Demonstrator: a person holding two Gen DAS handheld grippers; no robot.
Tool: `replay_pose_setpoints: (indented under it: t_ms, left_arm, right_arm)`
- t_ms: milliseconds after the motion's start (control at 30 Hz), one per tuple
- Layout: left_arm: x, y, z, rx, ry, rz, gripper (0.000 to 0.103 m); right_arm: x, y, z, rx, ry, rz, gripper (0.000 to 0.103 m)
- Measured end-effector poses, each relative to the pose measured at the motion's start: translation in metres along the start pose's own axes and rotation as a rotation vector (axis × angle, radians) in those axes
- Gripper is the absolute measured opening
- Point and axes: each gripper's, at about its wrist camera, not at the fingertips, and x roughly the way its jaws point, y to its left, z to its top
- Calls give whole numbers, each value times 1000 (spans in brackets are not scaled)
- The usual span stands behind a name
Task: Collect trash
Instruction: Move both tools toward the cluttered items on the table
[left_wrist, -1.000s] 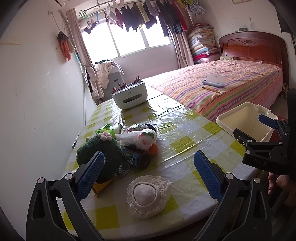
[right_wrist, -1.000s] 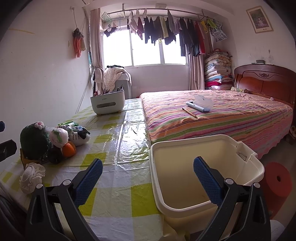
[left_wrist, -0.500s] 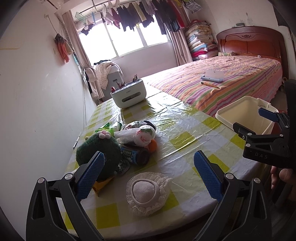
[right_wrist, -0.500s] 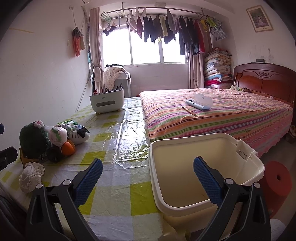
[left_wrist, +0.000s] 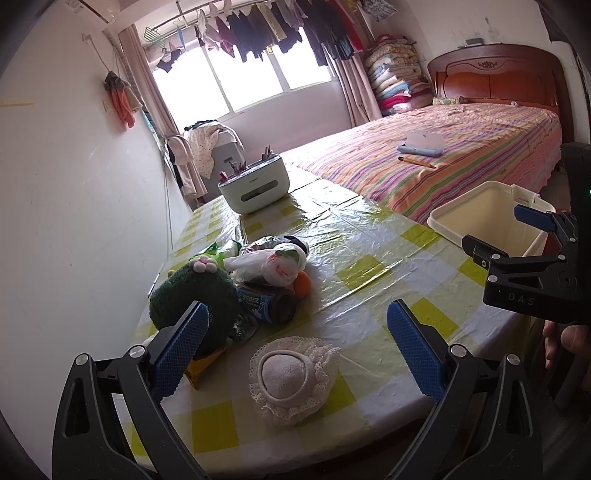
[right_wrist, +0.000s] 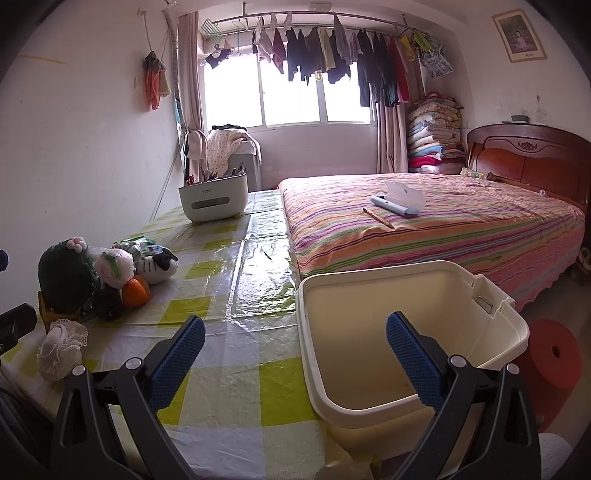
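Both jaws stand wide apart and hold nothing, the left gripper (left_wrist: 295, 332) hovering over the table's (left_wrist: 369, 240) near edge above a lacy white cap (left_wrist: 288, 380), the right gripper (right_wrist: 295, 347) over the cream bin (right_wrist: 509, 332) just beside the table's right edge.

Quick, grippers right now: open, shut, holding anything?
Left gripper: open, empty, above the lacy white cloth cap.
Right gripper: open, empty, by the cream plastic bin.

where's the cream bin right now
The cream bin stands empty off the table's right edge, beside the striped bed, straight ahead of the open right claw.
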Motion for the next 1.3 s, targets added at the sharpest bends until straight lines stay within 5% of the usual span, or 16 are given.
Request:
replay_pose_setpoints:
  t_ms: [567,1300]
  left_arm:
    - [1,-4,-3,10,6,-2,96]
    - [1,32,-12,-109,42,0,96]
  right_arm:
    - [0,-1,-1,-4,6,2,96]
    - [-4,10,1,-14,2,42,96]
